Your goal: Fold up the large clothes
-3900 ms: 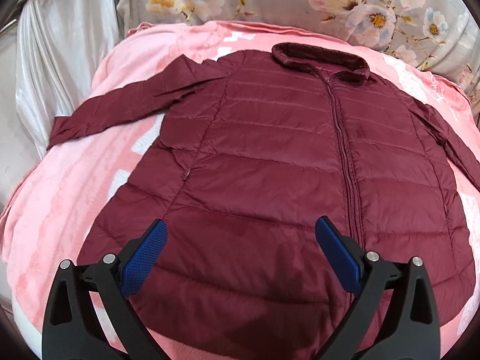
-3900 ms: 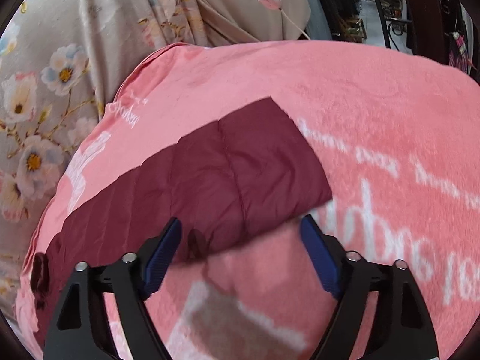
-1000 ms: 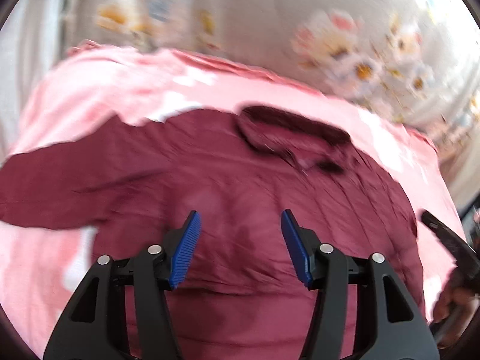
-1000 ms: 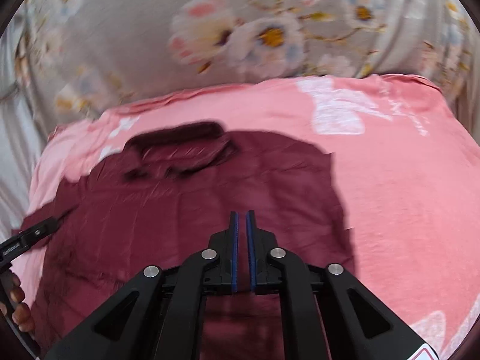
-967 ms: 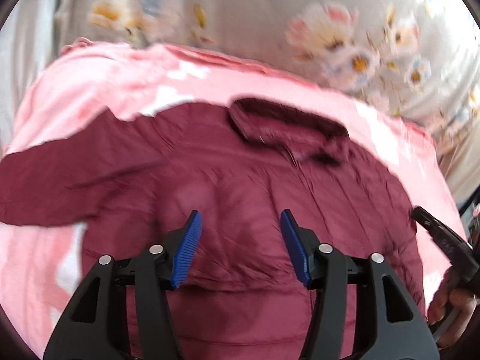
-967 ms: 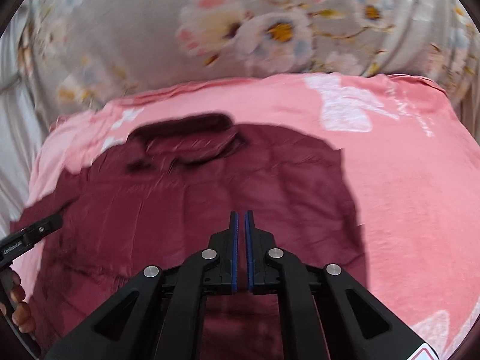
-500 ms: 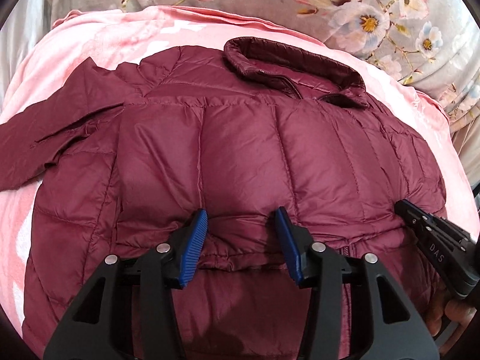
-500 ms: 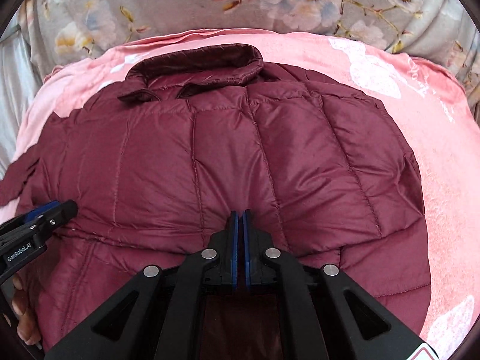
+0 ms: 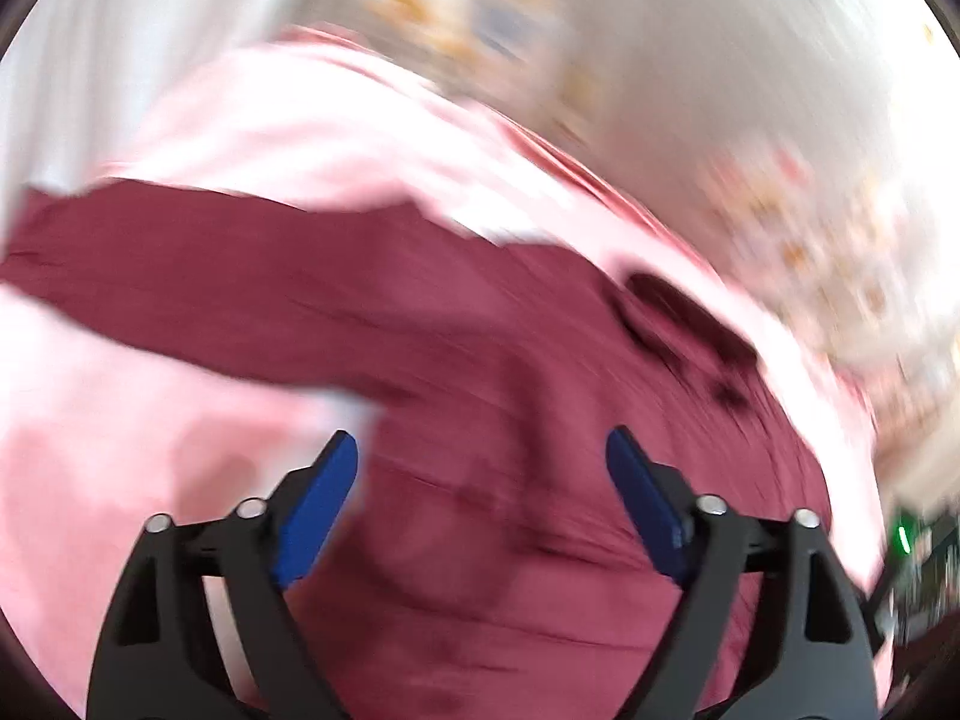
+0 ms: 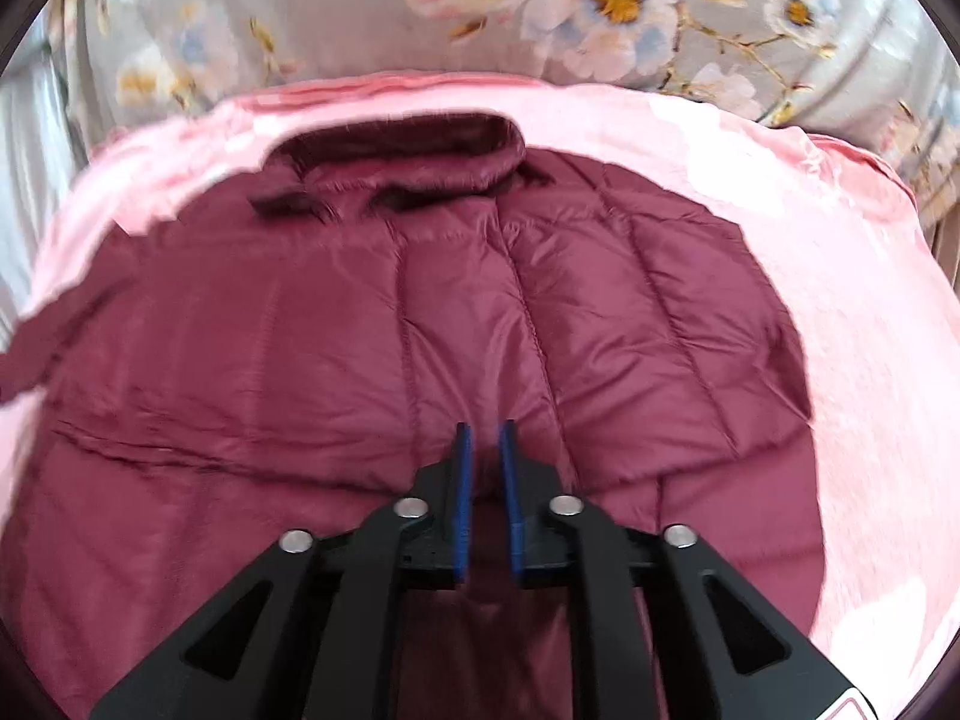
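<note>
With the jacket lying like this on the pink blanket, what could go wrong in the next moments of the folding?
1. The right hand-held gripper has its jaws only slightly apart over the folded hem of the maroon jacket; the puffy fold may spring back.
2. The left hand-held gripper is wide open and its view is blurred, so it might grab the sleeve badly.
3. A gripper may also pinch the pink blanket.

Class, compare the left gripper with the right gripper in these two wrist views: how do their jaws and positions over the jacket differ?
The left gripper has its jaws spread wide; the right gripper has its jaws nearly together, a narrow gap showing. The left points near the outstretched sleeve; the right points up the jacket toward the collar. Both have blue pads.
</note>
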### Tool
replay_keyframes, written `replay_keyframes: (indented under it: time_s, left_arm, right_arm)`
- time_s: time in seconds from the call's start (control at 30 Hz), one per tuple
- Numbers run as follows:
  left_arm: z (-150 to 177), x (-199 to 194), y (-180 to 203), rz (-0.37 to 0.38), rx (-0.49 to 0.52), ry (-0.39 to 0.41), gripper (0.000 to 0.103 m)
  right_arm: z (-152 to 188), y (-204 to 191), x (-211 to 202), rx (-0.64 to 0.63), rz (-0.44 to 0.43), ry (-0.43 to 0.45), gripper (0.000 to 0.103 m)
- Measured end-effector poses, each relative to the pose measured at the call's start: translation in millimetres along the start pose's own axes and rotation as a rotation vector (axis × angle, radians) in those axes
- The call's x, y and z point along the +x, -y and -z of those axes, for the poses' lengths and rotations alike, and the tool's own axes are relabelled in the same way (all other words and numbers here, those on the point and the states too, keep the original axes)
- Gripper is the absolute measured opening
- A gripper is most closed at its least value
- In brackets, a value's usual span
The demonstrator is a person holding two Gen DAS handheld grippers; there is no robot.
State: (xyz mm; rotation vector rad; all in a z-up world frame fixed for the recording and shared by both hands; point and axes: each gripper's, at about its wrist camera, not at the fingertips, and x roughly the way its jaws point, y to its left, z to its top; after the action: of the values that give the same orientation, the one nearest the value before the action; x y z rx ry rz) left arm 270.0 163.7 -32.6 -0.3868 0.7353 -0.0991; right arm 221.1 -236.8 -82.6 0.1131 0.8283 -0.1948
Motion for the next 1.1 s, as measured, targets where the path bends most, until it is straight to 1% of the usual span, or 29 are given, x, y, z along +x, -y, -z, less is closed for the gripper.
replay_keyframes:
  time_s: [0.03,0.07,0.1,0.17,0.23,0.27,0.37,0.43,0.47,0.53,0.57,0.6,0.63,0.67,0.73,0.77,0.8,0.83,0.87,0.9,0.97,1.0,1.03,1.1]
  left_arm:
    - [-14,-10,-33,-0.060,-0.050,0.037,0.085]
    - [-23,-15,-57,-0.109,-0.083,0.056,0.085]
    - [-34,-18,-90,-0.173,-0.135,0.071,0.085]
    - [-46,-18,-136,-0.246,-0.221,0.073,0.085]
    - [-55,-17,-183,-0.296,-0.327,0.085,0.085]
    - [-58,-16,-203,-0.313,-0.380,0.090,0.084]
    - [-62,-6,-246,-0.309,-0.501,0.093,0.084]
    - [-63,2,-259,-0.288,-0.549,0.090,0.083]
    - [-63,6,-262,-0.282,-0.568,0.087,0.080]
    - [-68,12,-262,-0.292,-0.566,0.091,0.066]
    - [-72,16,-258,-0.286,-0.547,0.083,0.041]
    - [-77,21,-252,-0.267,-0.528,0.060,0.014]
    - [-81,21,-249,-0.252,-0.526,0.057,0.006]
    - [-86,17,-244,-0.247,-0.518,0.066,0.003]
    - [-101,2,-211,-0.242,-0.432,0.110,0.001]
    - [-110,-6,-186,-0.236,-0.370,0.137,0.001]
    - [-120,-19,-148,-0.219,-0.277,0.173,0.001]
    - [-124,-29,-120,-0.199,-0.212,0.196,0.001]
    - [-128,-40,-85,-0.168,-0.138,0.219,0.001]
    - [-130,-51,-44,-0.121,-0.054,0.238,0.001]
    - [-127,-67,31,-0.026,0.095,0.251,0.001]
    - [-122,-72,67,0.019,0.165,0.250,0.001]
    - [-111,-75,112,0.076,0.253,0.238,0.001]
    - [-91,-73,172,0.152,0.364,0.205,0.001]
  right_arm:
    - [2,0,-8,0.009,-0.009,0.007,0.030]
    - [4,0,-15,0.017,-0.016,0.011,0.033]
    - [10,0,-25,0.027,-0.025,0.016,0.035]
    - [21,-3,-36,0.030,-0.037,0.017,0.037]
    - [32,-8,-42,0.024,-0.042,0.005,0.039]
    - [39,-11,-45,0.020,-0.046,-0.005,0.039]
    - [55,-19,-48,0.009,-0.052,-0.034,0.039]
    - [61,-22,-50,0.000,-0.051,-0.046,0.039]
    - [64,-24,-51,-0.005,-0.046,-0.048,0.039]
    - [69,-26,-54,-0.010,-0.034,-0.048,0.040]
    - [71,-26,-55,-0.006,-0.035,-0.047,0.040]
    - [72,-25,-56,0.001,-0.036,-0.046,0.040]
    - [72,-24,-58,0.008,-0.038,-0.045,0.040]
    - [72,-23,-60,0.017,-0.042,-0.043,0.040]
    - [72,-21,-64,0.025,-0.048,-0.035,0.040]
    - [72,-21,-67,0.026,-0.048,-0.028,0.040]
    - [71,-21,-69,0.026,-0.048,-0.023,0.040]
    - [71,-21,-72,0.027,-0.050,-0.017,0.040]
    - [70,-20,-75,0.030,-0.053,-0.010,0.040]
    - [70,-19,-76,0.034,-0.058,-0.008,0.040]
    - [70,-17,-80,0.043,-0.069,-0.001,0.040]
    - [70,-16,-81,0.047,-0.071,0.003,0.040]
    - [70,-13,-83,0.052,-0.076,0.006,0.040]
    - [72,-9,-86,0.060,-0.082,0.009,0.040]
